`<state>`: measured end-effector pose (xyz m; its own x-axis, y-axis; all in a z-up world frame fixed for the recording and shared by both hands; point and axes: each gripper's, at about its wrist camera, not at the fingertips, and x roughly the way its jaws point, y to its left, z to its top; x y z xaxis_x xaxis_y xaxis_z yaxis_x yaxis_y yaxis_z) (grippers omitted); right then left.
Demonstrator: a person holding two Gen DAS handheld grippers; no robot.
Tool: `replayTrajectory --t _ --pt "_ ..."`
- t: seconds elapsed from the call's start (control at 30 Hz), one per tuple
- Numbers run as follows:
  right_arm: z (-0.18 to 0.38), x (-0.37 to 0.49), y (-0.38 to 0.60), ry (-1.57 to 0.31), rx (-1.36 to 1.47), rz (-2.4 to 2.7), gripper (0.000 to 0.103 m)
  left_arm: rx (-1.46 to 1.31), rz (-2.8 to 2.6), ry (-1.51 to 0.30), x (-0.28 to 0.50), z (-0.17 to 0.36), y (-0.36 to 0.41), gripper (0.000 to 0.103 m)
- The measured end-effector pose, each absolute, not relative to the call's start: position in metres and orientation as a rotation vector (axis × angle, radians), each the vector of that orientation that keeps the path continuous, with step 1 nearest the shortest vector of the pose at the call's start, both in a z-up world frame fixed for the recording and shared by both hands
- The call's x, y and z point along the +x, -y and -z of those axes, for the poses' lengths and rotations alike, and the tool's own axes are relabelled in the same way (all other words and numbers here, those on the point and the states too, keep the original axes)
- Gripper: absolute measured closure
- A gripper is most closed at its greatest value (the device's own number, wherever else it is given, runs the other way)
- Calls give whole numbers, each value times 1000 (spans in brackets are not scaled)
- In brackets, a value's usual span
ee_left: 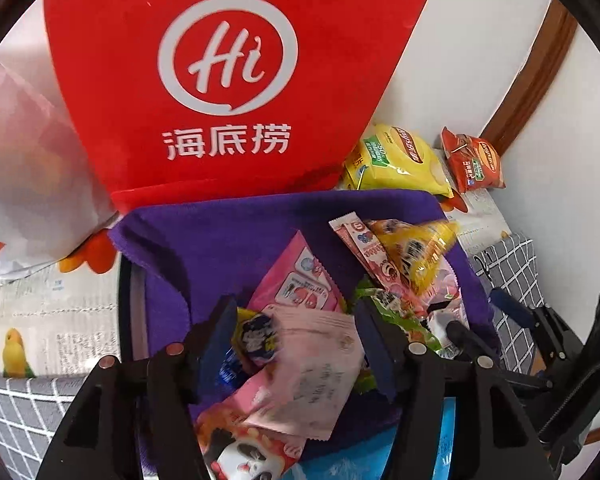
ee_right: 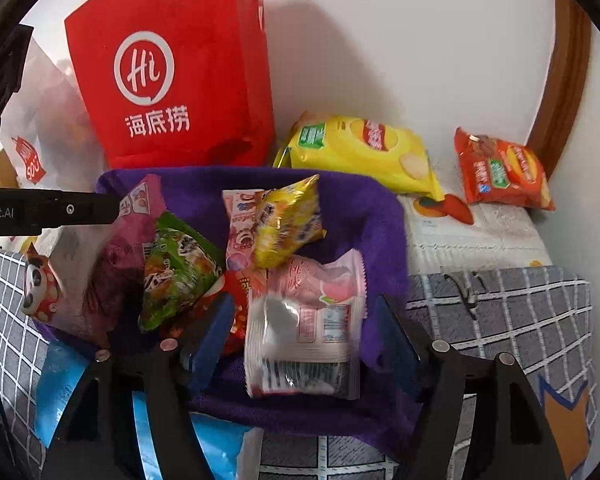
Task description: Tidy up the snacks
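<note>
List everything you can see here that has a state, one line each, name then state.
Left hand-held gripper: open, pale pink packet between its fingers.
Right hand-held gripper: open over a pink and white packet.
Purple-lined basket: holding a pile of snack packets.
Yellow chip bag: lying outside the basket, sealed.
Orange chip bag: lying by the wall, sealed.
Red paper bag: standing upright.

The panda packet (ee_left: pixel 236 440) is cut off below, perhaps pink.
</note>
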<state>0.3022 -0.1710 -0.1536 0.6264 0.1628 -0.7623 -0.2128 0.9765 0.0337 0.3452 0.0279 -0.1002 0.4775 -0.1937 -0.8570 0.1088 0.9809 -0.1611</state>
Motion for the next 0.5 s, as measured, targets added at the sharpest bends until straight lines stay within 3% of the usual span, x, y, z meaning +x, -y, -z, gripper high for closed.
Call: replayTrajectory --t 0.5 --pt "74 181 171 -804 -38 -154 28 -91 155 -889 203 32 -33 21"
